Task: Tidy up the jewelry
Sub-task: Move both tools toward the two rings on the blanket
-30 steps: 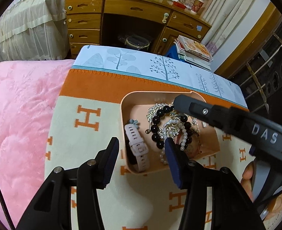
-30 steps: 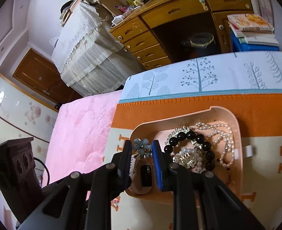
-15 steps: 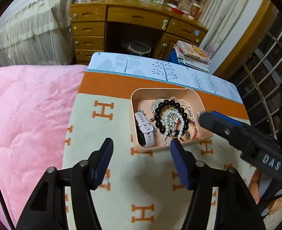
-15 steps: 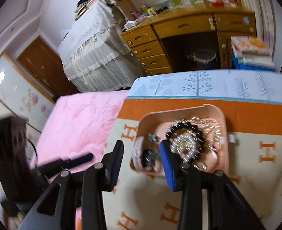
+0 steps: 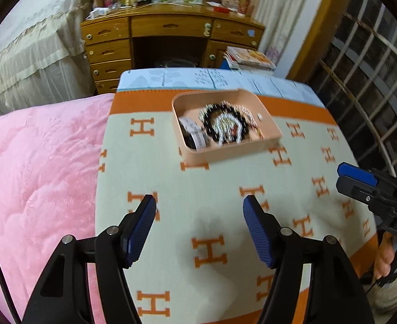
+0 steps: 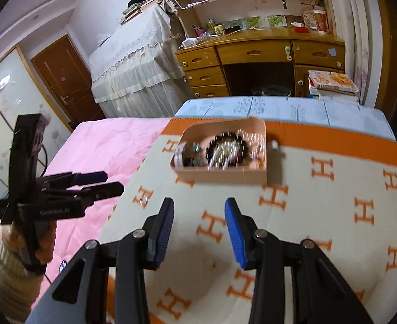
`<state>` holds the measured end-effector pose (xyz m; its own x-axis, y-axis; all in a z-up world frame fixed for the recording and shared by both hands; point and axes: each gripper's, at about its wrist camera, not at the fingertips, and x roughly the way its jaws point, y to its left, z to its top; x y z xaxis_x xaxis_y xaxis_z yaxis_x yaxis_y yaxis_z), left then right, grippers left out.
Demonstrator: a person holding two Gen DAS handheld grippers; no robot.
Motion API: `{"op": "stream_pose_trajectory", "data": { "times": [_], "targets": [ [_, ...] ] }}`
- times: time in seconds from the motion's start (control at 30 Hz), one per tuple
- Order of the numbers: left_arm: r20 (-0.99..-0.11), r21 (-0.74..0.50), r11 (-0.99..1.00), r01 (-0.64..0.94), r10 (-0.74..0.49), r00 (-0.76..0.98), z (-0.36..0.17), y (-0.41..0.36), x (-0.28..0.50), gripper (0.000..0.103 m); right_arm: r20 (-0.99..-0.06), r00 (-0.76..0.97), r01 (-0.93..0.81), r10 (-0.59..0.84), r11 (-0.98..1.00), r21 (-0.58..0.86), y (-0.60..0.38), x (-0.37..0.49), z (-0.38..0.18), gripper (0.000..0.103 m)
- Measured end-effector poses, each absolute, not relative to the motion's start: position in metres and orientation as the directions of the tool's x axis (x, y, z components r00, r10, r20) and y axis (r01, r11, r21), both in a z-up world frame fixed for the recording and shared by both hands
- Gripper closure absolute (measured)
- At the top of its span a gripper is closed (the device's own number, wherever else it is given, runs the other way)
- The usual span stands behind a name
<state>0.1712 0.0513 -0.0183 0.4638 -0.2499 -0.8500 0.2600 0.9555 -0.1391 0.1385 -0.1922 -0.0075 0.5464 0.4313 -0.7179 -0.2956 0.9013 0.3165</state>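
Pink tray (image 5: 233, 152) sits on the cream blanket with orange H marks (image 5: 212, 189), toward the far end, just short of the blanket's orange band. Same tray in the right wrist view (image 6: 222, 174). Both views are motion-blurred, so fine detail in the tray is soft.

Tray contents: black bead bracelet (image 5: 225, 120), a tangle of pearl strands (image 5: 226, 129) lying inside and over it, a white watch band (image 5: 195, 135) at the tray's left end. Right view shows the bead bracelet (image 6: 226, 145) mid-tray and the watch band (image 6: 179, 154) against the left wall. All pieces lie inside the tray; individual smaller items cannot be told apart.

Left gripper (image 5: 199, 210): fingers spread wide, nothing between the blue pads (image 5: 141, 226), held above bare blanket well short of the tray.

Right gripper (image 6: 199, 213): fingers parted with a clear gap, nothing held, also over bare blanket, near side of the tray.

A small ring-like object (image 6: 144, 201) lies on the blanket left of the right gripper, apart from the tray.

Pink quilt (image 5: 36, 175) lies beside the blanket on the left. Wooden desk with drawers (image 6: 252, 62) stands beyond the bed.
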Motion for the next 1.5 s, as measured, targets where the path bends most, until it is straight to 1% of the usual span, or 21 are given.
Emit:
{"op": "stream_pose_trajectory", "data": {
  "times": [0.07,0.13,0.27,0.37,0.4,0.57,0.6,0.63,0.67,0.77,0.83,0.97,1.1,1.2,1.33,1.4,1.43,1.47,1.5],
  "targets": [
    [-0.855,-0.104,0.951,0.291,-0.235,0.462,-0.027,0.049,0.165,0.037,-0.730,0.544,-0.311,0.414,0.908,0.282,-0.187,0.128,-0.020,0.063],
    [-0.860,-0.073,0.947,0.314,-0.219,0.461,-0.037,0.050,0.164,0.037,-0.747,0.541,-0.361,0.387,0.909,0.209,-0.178,0.117,-0.035,0.063],
    [-0.860,-0.031,0.941,0.337,-0.197,0.471,-0.059,0.064,0.165,0.037,-0.786,0.534,-0.496,0.312,0.868,0.007,-0.159,0.103,-0.071,0.064],
    [-0.859,-0.036,0.934,0.355,-0.211,0.467,-0.073,0.075,0.169,0.038,-0.798,0.529,-0.571,0.288,0.817,-0.083,-0.153,0.097,-0.091,0.064],
    [-0.859,-0.048,0.931,0.361,-0.223,0.461,-0.079,0.079,0.171,0.037,-0.805,0.520,-0.588,0.287,0.803,-0.094,-0.152,0.098,-0.098,0.064],
    [-0.858,-0.088,0.924,0.373,-0.261,0.443,-0.093,0.090,0.183,0.038,-0.836,0.432,-0.662,0.337,0.748,-0.041,-0.154,0.112,-0.120,0.064],
    [-0.859,-0.090,0.922,0.377,-0.263,0.440,-0.096,0.092,0.185,0.038,-0.841,0.422,-0.672,0.338,0.739,-0.040,-0.152,0.112,-0.122,0.065],
    [-0.859,-0.087,0.920,0.381,-0.263,0.439,-0.098,0.092,0.185,0.038,-0.835,0.418,-0.683,0.358,0.729,-0.029,-0.154,0.113,-0.123,0.066],
    [-0.859,-0.080,0.919,0.387,-0.261,0.440,-0.099,0.092,0.185,0.038,-0.835,0.402,-0.695,0.376,0.719,-0.011,-0.155,0.116,-0.123,0.068],
    [-0.861,-0.047,0.908,0.416,-0.248,0.445,-0.103,0.091,0.186,0.038,-0.834,0.393,-0.716,0.387,0.697,-0.014,-0.153,0.121,-0.122,0.074],
    [-0.862,-0.031,0.904,0.427,-0.240,0.446,-0.106,0.091,0.186,0.038,-0.834,0.385,-0.728,0.394,0.685,-0.013,-0.151,0.123,-0.122,0.075],
    [-0.868,-0.005,0.900,0.437,-0.221,0.445,-0.111,0.088,0.189,0.038,-0.836,0.381,-0.745,0.394,0.666,-0.025,-0.146,0.126,-0.122,0.078],
    [-0.872,0.004,0.899,0.437,-0.211,0.441,-0.116,0.087,0.195,0.038,-0.834,0.387,-0.753,0.394,0.657,-0.038,-0.143,0.122,-0.122,0.088],
    [-0.872,0.006,0.901,0.434,-0.208,0.443,-0.118,0.087,0.198,0.038,-0.824,0.419,-0.739,0.381,0.671,-0.065,-0.141,0.116,-0.122,0.088],
    [-0.871,-0.004,0.903,0.430,-0.215,0.441,-0.119,0.088,0.203,0.039,-0.808,0.452,-0.698,0.378,0.713,-0.057,-0.145,0.110,-0.122,0.089],
    [-0.874,0.000,0.900,0.436,-0.212,0.437,-0.121,0.086,0.205,0.043,-0.801,0.466,-0.675,0.375,0.737,-0.047,-0.147,0.108,-0.122,0.089],
    [-0.877,-0.001,0.898,0.440,-0.212,0.431,-0.123,0.085,0.205,0.050,-0.798,0.472,-0.666,0.375,0.744,-0.044,-0.147,0.107,-0.122,0.089],
    [-0.881,-0.002,0.896,0.444,-0.212,0.423,-0.125,0.084,0.207,0.055,-0.795,0.477,-0.659,0.375,0.751,-0.042,-0.148,0.106,-0.122,0.088],
    [-0.885,-0.001,0.895,0.447,-0.209,0.417,-0.127,0.083,0.208,0.055,-0.792,0.482,-0.653,0.376,0.756,-0.038,-0.148,0.104,-0.122,0.088]
  ]
}}
